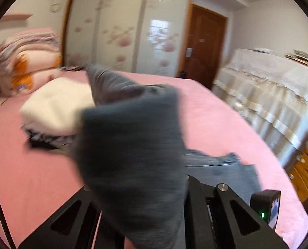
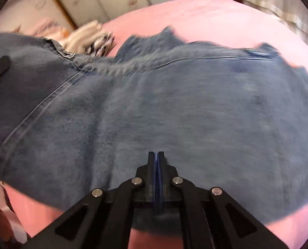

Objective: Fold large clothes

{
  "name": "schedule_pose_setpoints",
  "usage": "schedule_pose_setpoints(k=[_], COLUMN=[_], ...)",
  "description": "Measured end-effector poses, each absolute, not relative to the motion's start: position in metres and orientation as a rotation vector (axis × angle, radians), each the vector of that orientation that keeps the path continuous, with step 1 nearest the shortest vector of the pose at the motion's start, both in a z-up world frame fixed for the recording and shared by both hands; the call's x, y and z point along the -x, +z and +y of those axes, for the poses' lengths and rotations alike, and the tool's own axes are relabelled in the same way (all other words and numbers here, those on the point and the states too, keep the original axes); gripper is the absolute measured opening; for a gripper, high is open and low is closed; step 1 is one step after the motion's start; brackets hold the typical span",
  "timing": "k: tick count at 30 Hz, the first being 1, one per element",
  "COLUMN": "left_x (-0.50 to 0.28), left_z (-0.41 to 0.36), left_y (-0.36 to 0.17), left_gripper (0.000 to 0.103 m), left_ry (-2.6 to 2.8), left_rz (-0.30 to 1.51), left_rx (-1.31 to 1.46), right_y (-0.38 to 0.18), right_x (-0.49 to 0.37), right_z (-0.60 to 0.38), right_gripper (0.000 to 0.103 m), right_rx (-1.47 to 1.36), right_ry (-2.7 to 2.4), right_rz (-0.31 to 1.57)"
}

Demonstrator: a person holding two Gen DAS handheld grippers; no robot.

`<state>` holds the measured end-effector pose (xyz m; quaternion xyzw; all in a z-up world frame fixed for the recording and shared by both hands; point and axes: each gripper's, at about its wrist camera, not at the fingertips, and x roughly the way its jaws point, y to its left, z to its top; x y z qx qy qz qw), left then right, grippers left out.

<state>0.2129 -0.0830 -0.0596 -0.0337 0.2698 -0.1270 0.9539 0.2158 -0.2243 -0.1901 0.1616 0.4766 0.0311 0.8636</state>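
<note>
Progress: your fold of the jeans (image 2: 154,108) is under way, not finished. In the right wrist view most of the garment lies spread over the pink bed (image 2: 226,14), waistband and belt loops at the far edge, a side seam running diagonally on the left. In the left wrist view one portion is raised off the bed and hangs across the left tool (image 1: 145,197), while the rest (image 1: 220,166) trails on the sheet. I judge the lifted part is meant to come over the flat part; no crease is set, and squaring and stacking remain.

Left tool: cloth covers its fingertips. The drape suggests a grip on the denim, but I cannot tell whether it is clenched.

Right tool (image 2: 156,155): the blue-lined fingers are pressed together with no visible gap, at the near edge of the jeans. I judge they pinch the fabric there, though the contact itself is not clear.

Completed work: a folded stack (image 1: 54,108) sits on the bed beyond, a cream, soft-looking piece on top of dark patterned items.

Materials: the denim is mid-blue, heavy, with stitched seams; it hangs in broad stiff folds. The sheet looks matte and smooth. Both views are motion-blurred, so fine detail is unreliable.
</note>
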Motion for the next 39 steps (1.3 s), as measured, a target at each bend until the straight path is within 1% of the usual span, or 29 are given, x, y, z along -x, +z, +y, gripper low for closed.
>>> schedule_pose_setpoints(k=[2,6,8,10,11,12,13,14,15,16,17,18,19,21,23,25,27,28,31,33,36,39], left_x=[-0.207,-0.197,-0.196,-0.199,-0.203,-0.207,-0.207,-0.203,-0.200,-0.198,-0.197,-0.194,-0.192,-0.188,-0.184,-0.187,-0.193,-0.198,-0.213,-0.223,-0.238,-0.245], left_z=[-0.119,-0.194,-0.230,-0.262,-0.279,-0.292,-0.300,-0.301,-0.300,-0.297,-0.293,-0.286,-0.281,-0.267,-0.246,-0.226,-0.195,-0.186,-0.143,-0.128,-0.109,-0.095], left_y=[-0.056,-0.077,-0.107,-0.144,-0.168,-0.191,-0.200,-0.202,-0.198,-0.193,-0.186,-0.177,-0.170,-0.150,-0.135,-0.123,-0.112,-0.110,-0.110,-0.123,-0.146,-0.166], left_gripper=[0.009,0.009,0.009,0.011,0.013,0.017,0.020,0.023,0.036,0.051,0.079,0.089,0.089,0.089,0.089,0.089,0.089,0.089,0.089,0.089,0.089,0.089], left_ry=[-0.319,-0.430,-0.486,-0.503,-0.507,-0.489,-0.480,-0.486,-0.510,-0.542,-0.574,-0.593,-0.612,-0.645,-0.633,-0.590,-0.526,-0.513,-0.419,-0.342,-0.308,-0.315], left_rz=[0.544,0.580,0.630,0.714,0.783,0.863,0.888,0.862,0.846,0.853,0.877,0.881,0.877,0.897,0.900,0.892,0.885,0.885,0.904,0.938,1.015,1.072], left_rx=[0.040,-0.001,-0.005,-0.051,-0.101,-0.159,-0.185,-0.206,-0.206,-0.193,-0.164,-0.135,-0.117,-0.099,-0.072,-0.059,-0.022,0.002,0.032,0.001,0.003,0.042], right_y=[-0.177,-0.160,-0.160,-0.167,-0.172,-0.176,-0.180,-0.183,-0.185,-0.186,-0.185,-0.184,-0.183,-0.178,-0.170,-0.161,-0.148,-0.142,-0.124,-0.118,-0.128,-0.150], right_x=[-0.191,-0.136,-0.109,-0.088,-0.080,-0.077,-0.072,-0.067,-0.066,-0.065,-0.065,-0.065,-0.065,-0.070,-0.080,-0.084,-0.091,-0.095,-0.104,-0.115,-0.143,-0.167], right_z=[-0.252,-0.316,-0.350,-0.377,-0.386,-0.393,-0.400,-0.406,-0.408,-0.410,-0.409,-0.409,-0.409,-0.409,-0.406,-0.406,-0.407,-0.407,-0.403,-0.398,-0.397,-0.400], right_gripper=[0.003,0.004,0.004,0.004,0.004,0.004,0.004,0.004,0.004,0.004,0.004,0.007,0.009,0.022,0.028,0.031,0.038,0.043,0.050,0.056,0.056,0.056], right_rx=[-0.348,-0.397,-0.414,-0.424,-0.427,-0.430,-0.436,-0.445,-0.450,-0.453,-0.451,-0.447,-0.446,-0.450,-0.461,-0.464,-0.478,-0.491,-0.505,-0.497,-0.516,-0.539], right_ry=[-0.015,-0.172,-0.257,-0.325,-0.347,-0.365,-0.381,-0.385,-0.380,-0.374,-0.370,-0.364,-0.354,-0.328,-0.294,-0.270,-0.234,-0.215,-0.157,-0.113,-0.060,-0.046], right_rz=[0.947,0.870,0.861,0.878,0.891,0.905,0.918,0.932,0.944,0.952,0.952,0.950,0.947,0.935,0.916,0.896,0.877,0.869,0.849,0.868,0.950,1.052])
